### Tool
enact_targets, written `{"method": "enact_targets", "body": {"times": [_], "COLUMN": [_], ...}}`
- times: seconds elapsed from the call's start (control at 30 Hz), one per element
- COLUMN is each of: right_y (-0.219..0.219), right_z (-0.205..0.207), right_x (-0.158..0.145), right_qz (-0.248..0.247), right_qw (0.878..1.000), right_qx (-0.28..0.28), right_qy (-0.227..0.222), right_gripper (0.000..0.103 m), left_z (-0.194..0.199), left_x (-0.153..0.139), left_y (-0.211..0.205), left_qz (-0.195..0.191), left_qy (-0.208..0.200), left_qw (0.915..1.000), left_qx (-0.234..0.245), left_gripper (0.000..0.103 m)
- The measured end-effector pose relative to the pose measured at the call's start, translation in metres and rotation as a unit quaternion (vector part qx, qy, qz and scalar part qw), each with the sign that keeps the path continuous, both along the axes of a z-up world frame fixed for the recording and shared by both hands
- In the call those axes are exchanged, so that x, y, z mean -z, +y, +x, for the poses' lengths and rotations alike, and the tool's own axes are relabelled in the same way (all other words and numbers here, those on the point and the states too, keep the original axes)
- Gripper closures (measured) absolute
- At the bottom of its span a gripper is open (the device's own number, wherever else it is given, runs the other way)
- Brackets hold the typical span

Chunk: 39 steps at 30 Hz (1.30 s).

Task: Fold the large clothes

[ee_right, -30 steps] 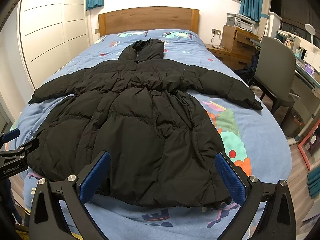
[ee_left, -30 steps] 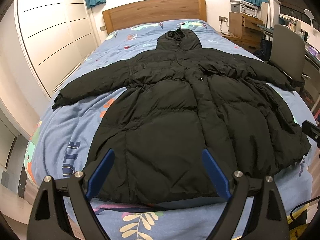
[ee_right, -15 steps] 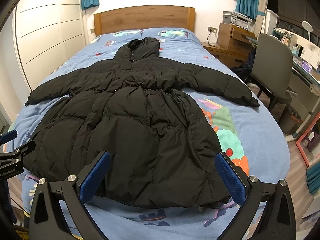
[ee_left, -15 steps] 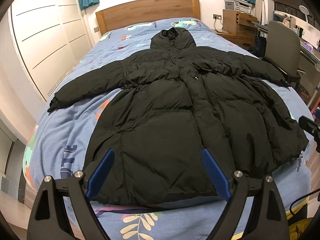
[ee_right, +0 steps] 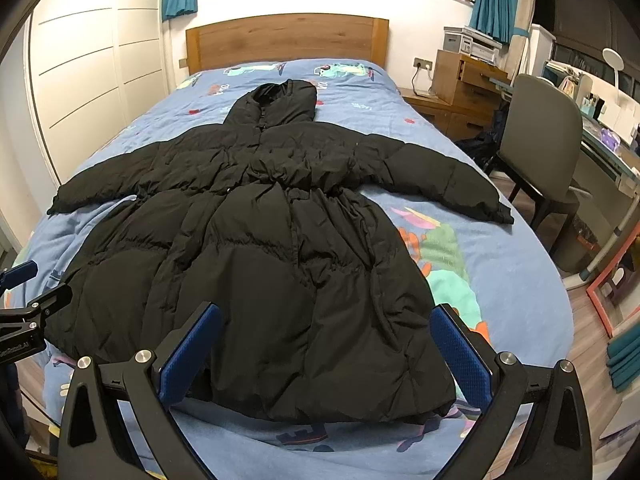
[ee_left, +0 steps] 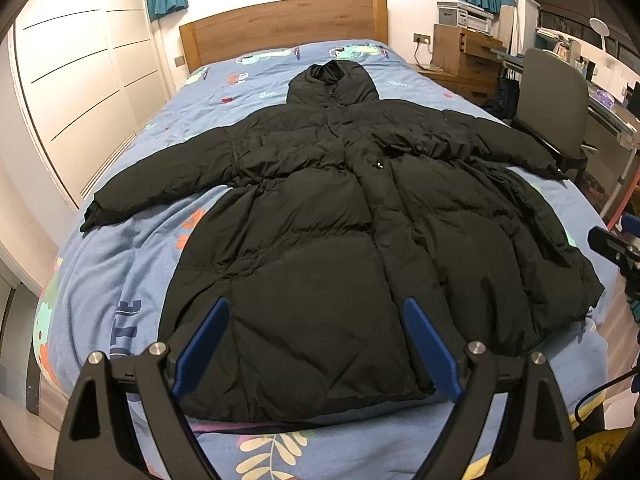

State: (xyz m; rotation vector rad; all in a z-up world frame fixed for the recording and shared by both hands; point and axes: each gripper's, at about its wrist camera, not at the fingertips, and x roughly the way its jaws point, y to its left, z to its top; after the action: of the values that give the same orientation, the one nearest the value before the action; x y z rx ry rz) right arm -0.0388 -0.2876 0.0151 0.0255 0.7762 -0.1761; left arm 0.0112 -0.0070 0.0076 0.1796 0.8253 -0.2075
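— Looking from the left side first: the black puffer coat (ee_left: 332, 240) lies face up and spread flat on the blue patterned bed (ee_left: 112, 264), hood toward the wooden headboard (ee_left: 284, 24), left sleeve (ee_left: 160, 176) stretched out toward the wardrobe (ee_left: 80, 80). How do you think it will handle?

— Bulky but light, I'd judge. The quilted filling looks soft and springy, and the shell seems slick, so a shallow pinch may slip off.

— And the left gripper (ee_left: 316, 332)?

— Fingers wide apart, holding nothing, hovering over the hem (ee_left: 304, 408) at the foot of the bed.

— Further right?

— The right gripper (ee_right: 324, 340) is likewise spread wide and empty above the hem's other side. The right sleeve (ee_right: 448, 184) reaches toward the chair (ee_right: 540, 140).

— Where would you take hold?

— Probably at each cuff or the hem corners, biting deep into a seam so the padding compresses.
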Motion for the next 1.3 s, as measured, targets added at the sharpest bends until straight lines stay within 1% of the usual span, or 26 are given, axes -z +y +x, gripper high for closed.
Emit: {"method": "enact_targets", "body": {"times": [0.13, 0.3, 0.4, 0.47, 0.53, 0.63, 0.8, 0.93, 1.1, 1.3], "right_y": [-0.002, -0.003, -0.004, -0.004, -0.004, -0.004, -0.002, -0.002, -0.002, 0.002], "right_z": [0.003, 0.007, 0.011, 0.014, 0.016, 0.021, 0.026, 0.031, 0.037, 0.047], "right_x": [-0.004, -0.004, -0.002, -0.001, 0.0, 0.003, 0.01, 0.016, 0.019, 0.021], "right_qz": [-0.004, -0.004, -0.003, -0.001, -0.001, -0.001, -0.006, -0.004, -0.002, -0.002], "right_qw": [1.0, 1.0, 1.0, 1.0, 1.0, 1.0, 1.0, 0.999, 0.999, 0.999], "right_qx": [0.004, 0.006, 0.006, 0.006, 0.005, 0.004, 0.002, 0.001, -0.001, -0.007], "right_qy": [0.002, 0.007, 0.01, 0.011, 0.013, 0.016, 0.027, 0.034, 0.037, 0.042], "right_gripper": [0.001, 0.001, 0.001, 0.001, 0.001, 0.001, 0.001, 0.001, 0.001, 0.001], "left_z": [0.005, 0.01, 0.011, 0.012, 0.015, 0.019, 0.024, 0.028, 0.034, 0.04], "left_x": [-0.001, -0.003, -0.006, -0.006, -0.006, -0.003, 0.005, 0.01, 0.015, 0.018], "left_y": [0.001, 0.004, 0.008, 0.008, 0.008, 0.006, 0.004, 0.004, 0.004, 0.008], "left_qz": [0.0, -0.009, -0.026, -0.024, -0.025, -0.017, -0.019, -0.029, -0.03, -0.041], "left_qy": [0.004, -0.002, -0.001, -0.001, 0.006, 0.017, 0.033, 0.047, 0.056, 0.064], "left_qw": [1.0, 1.0, 0.9997, 0.9997, 0.9997, 0.9997, 0.9991, 0.9983, 0.9978, 0.9969], "left_qx": [-0.002, -0.003, -0.001, 0.0, 0.002, 0.009, 0.016, 0.021, 0.02, 0.02], "left_gripper": [0.014, 0.014, 0.014, 0.014, 0.014, 0.014, 0.014, 0.014, 0.014, 0.014]}}
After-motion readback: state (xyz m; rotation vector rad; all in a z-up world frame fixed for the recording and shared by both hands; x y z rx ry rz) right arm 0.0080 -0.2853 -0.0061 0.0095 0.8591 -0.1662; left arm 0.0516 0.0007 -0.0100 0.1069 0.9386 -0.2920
